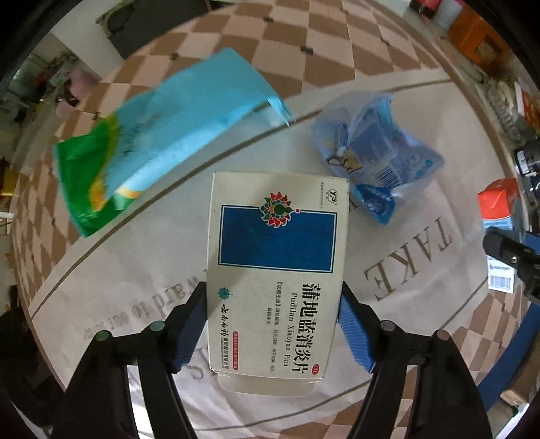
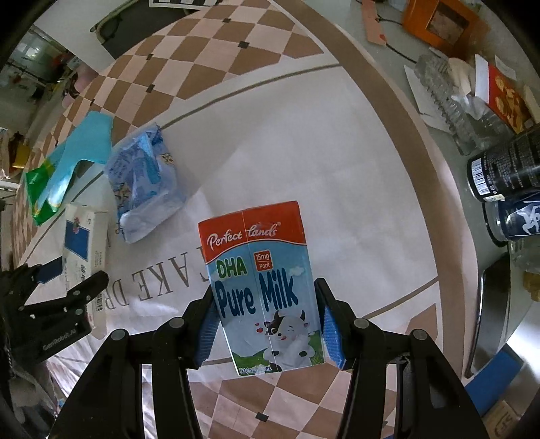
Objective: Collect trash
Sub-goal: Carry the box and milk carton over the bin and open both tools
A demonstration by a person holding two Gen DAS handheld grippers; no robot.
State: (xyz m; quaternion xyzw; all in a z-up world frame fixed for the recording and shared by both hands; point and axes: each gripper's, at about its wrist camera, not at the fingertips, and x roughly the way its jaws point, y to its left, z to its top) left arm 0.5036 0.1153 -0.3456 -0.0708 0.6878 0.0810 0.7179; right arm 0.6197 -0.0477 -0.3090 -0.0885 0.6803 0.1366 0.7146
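Observation:
My left gripper (image 1: 273,297) is shut on a white medicine box with a blue panel (image 1: 276,263), held above the tablecloth; the box also shows in the right wrist view (image 2: 82,243). My right gripper (image 2: 265,297) is shut on a Pure Milk carton (image 2: 263,287), seen at the right edge of the left wrist view (image 1: 499,216). A crumpled blue plastic wrapper (image 1: 374,158) (image 2: 145,182) lies on the cloth beyond both. A blue and green bag (image 1: 152,141) (image 2: 67,169) lies at the far left.
The round table has a white cloth with grey lettering (image 1: 405,263) and a checkered border (image 2: 236,44). Dark cans (image 2: 506,169), a plastic bottle tray (image 2: 449,98) and an orange box (image 2: 442,23) stand at the right. A dark tray edge (image 2: 489,310) is near right.

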